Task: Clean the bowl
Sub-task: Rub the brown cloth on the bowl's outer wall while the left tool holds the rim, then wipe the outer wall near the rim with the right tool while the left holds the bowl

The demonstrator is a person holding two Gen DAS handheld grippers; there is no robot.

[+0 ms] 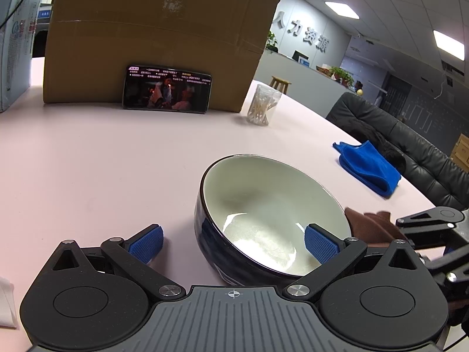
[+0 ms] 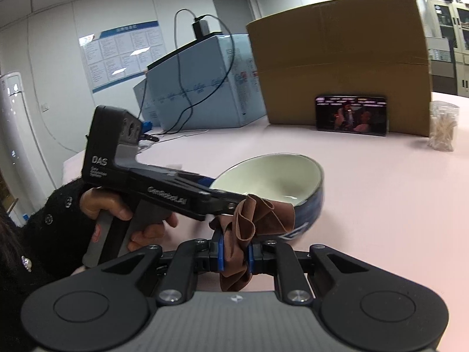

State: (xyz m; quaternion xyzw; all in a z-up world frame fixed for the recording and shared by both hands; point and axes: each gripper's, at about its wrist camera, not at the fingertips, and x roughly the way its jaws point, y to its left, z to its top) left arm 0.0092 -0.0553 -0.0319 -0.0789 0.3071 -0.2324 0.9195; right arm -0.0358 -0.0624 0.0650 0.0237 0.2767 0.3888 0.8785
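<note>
A dark blue bowl (image 1: 263, 214) with a pale inside sits tilted on the pink table (image 1: 88, 161). My left gripper (image 1: 233, 245) is open; its right finger is inside the bowl and its left finger is outside the near wall. The bowl also shows in the right wrist view (image 2: 278, 182). My right gripper (image 2: 234, 256) is shut on a crumpled brown cloth (image 2: 258, 217), held just outside the bowl's rim. The brown cloth shows in the left wrist view (image 1: 369, 226) beside the bowl.
A folded blue cloth (image 1: 368, 167) lies near the table's right edge by a black chair (image 1: 410, 146). A big cardboard box (image 1: 158, 38) stands at the back with a phone (image 1: 167, 89) leaning on it. A jar of cotton swabs (image 1: 262, 104) stands beside it. A pale blue box (image 2: 202, 85) is far left.
</note>
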